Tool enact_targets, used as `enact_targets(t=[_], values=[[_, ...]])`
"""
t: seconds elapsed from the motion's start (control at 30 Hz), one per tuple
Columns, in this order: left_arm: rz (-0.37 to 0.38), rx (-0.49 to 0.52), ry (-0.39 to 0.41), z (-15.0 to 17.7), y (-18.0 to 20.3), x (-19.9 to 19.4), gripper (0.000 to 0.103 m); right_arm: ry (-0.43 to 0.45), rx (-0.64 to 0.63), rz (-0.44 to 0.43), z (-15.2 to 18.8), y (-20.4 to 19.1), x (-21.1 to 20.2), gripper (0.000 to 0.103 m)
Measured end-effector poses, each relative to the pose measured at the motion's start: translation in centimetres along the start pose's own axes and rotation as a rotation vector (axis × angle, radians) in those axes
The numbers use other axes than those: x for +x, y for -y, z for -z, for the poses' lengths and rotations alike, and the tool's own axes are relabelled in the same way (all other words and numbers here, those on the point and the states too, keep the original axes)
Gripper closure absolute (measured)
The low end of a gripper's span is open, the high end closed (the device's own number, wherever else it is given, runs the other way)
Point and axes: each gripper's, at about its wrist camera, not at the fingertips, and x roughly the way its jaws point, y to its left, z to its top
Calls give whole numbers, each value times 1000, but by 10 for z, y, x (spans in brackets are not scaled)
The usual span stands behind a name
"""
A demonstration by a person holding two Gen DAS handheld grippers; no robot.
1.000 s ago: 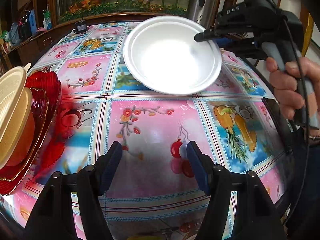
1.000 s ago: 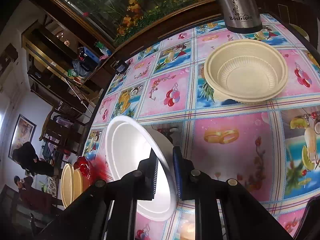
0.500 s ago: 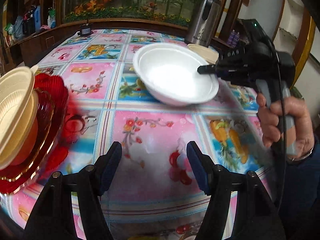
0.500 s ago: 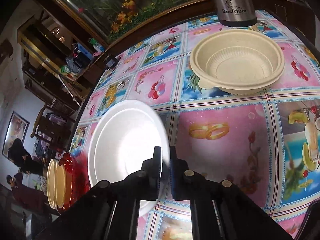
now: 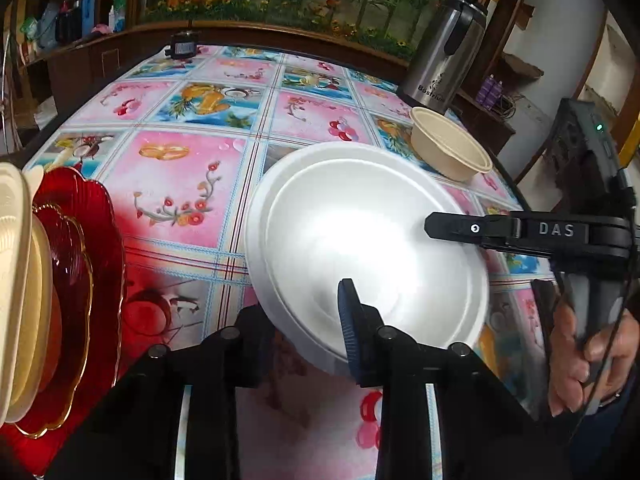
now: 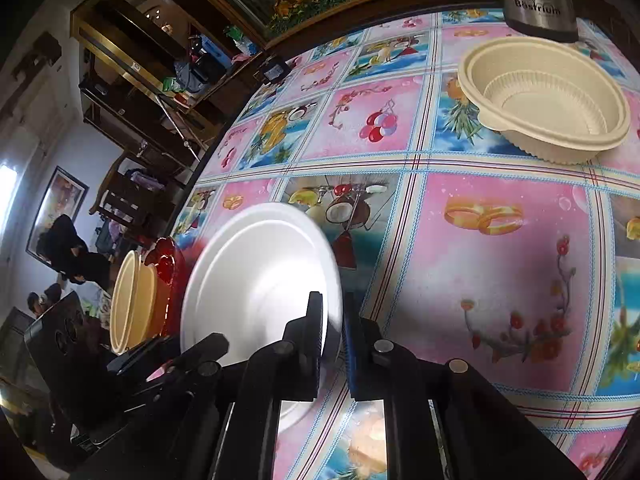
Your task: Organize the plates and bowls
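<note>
A white plate (image 5: 360,240) hangs tilted above the patterned tablecloth, held at two spots. My left gripper (image 5: 302,314) is closing on its near rim, with the blue pad (image 5: 347,320) on the upper face and the other finger underneath. My right gripper (image 5: 431,227) reaches in from the right over the far rim. In the right wrist view the white plate (image 6: 256,272) has its rim between the right gripper (image 6: 333,314) jaws, which are opening slightly but still touch it. A stack of red plates (image 5: 88,264) with cream bowls (image 5: 20,280) stands on edge at the left.
A cream bowl (image 5: 448,152) (image 6: 548,92) sits at the table's far right by a steel flask (image 5: 444,48). A small black device (image 5: 182,46) lies at the back edge. A person's hand (image 5: 580,352) holds the right gripper. People sit in the room beyond the table (image 6: 68,248).
The right gripper carried the white plate down and toward the left gripper. The left gripper, wide open before, moved up to it and closed over the plate's near rim.
</note>
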Motion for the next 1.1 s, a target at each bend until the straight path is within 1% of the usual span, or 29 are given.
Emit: enact_targets(t=[0.1,0.17,0.3,0.4,0.53,0.67,0.7,0.73,0.77,0.8,0.83,0.9,0.93,1.0,1.07,1.1], values=[[3,-4,5,2,-1,0,81,8,-29,42,2,-7,-1,91],[-9,-3,13,4,-1,-2,82,10,-38,56,2,-8,0,91],[-36,17,30,5,5,-9,82,24,-52,58,4,-12,-4,91],[-66,40,48,7,10,-19,82,20,-47,37,3,-13,-5,91],[-79,35,42,12,7,-26,81,-1,-53,1,4,-17,-1,91],[-89,17,28,15,0,-24,82,-25,-77,13,7,-23,7,90],[-93,14,27,15,-1,-23,81,-26,-84,20,8,-24,8,88],[-94,13,25,16,-2,-23,82,-22,-88,31,8,-25,7,82],[-93,8,23,16,-3,-22,82,-15,-88,33,7,-25,5,78],[-92,3,24,16,-4,-23,82,-6,-90,36,7,-26,3,70],[-91,-1,26,16,-4,-23,81,3,-95,41,7,-26,0,65],[-91,0,27,16,-5,-23,81,18,-98,45,6,-25,-5,60],[-95,0,25,16,-5,-22,81,18,-97,47,6,-24,-7,58],[-101,2,25,17,-6,-21,81,26,-90,45,8,-21,-9,59],[-101,10,30,19,-6,-21,81,19,-103,59,9,-21,-10,63],[-102,15,35,19,-5,-21,81,22,-98,59,10,-19,-11,75]])
